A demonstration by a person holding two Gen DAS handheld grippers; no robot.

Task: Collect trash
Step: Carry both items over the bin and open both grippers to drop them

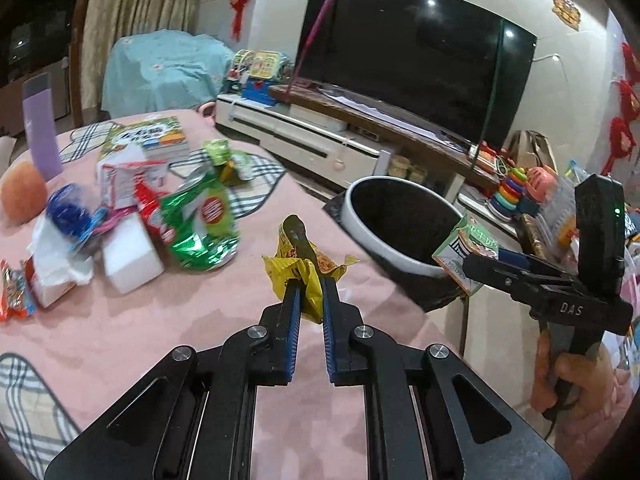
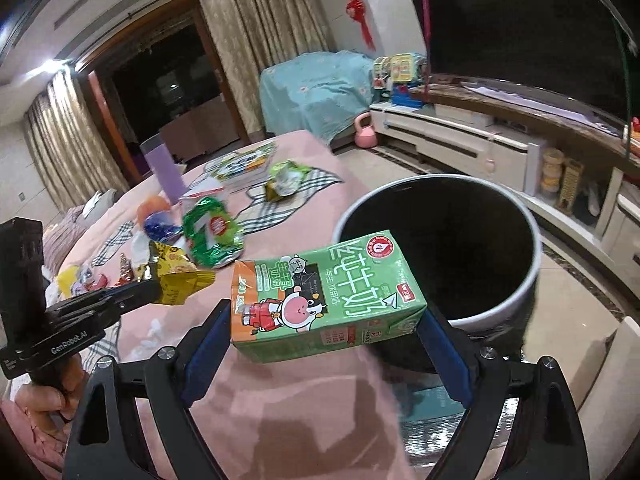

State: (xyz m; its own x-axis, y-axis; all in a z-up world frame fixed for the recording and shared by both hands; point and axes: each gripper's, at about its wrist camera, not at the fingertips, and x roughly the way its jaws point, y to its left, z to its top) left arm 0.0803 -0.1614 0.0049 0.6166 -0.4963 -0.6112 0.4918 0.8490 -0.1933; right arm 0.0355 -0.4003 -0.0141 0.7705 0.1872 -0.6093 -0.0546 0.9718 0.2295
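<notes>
My left gripper (image 1: pixel 311 294) is shut on a crumpled yellow snack wrapper (image 1: pixel 298 266), held above the pink table; the same wrapper (image 2: pixel 176 276) shows at the left of the right wrist view. My right gripper (image 2: pixel 326 320) is shut on a green milk carton (image 2: pixel 324 296), gripped end to end, just in front of the rim of the round white trash bin (image 2: pixel 496 300). In the left wrist view the carton (image 1: pixel 466 254) hangs at the bin's (image 1: pixel 360 216) right rim. More litter lies on the table: a green foil bag (image 1: pixel 200 220) and several other wrappers.
The table wears a pink cloth (image 1: pixel 160 340) with checked mats. A purple bottle (image 1: pixel 40 136), an orange ball (image 1: pixel 22 196), a white block (image 1: pixel 130 260) and books (image 1: pixel 160 136) stand on it. Behind the bin are a TV (image 1: pixel 420 60) and a low cabinet (image 1: pixel 304 140) with toys.
</notes>
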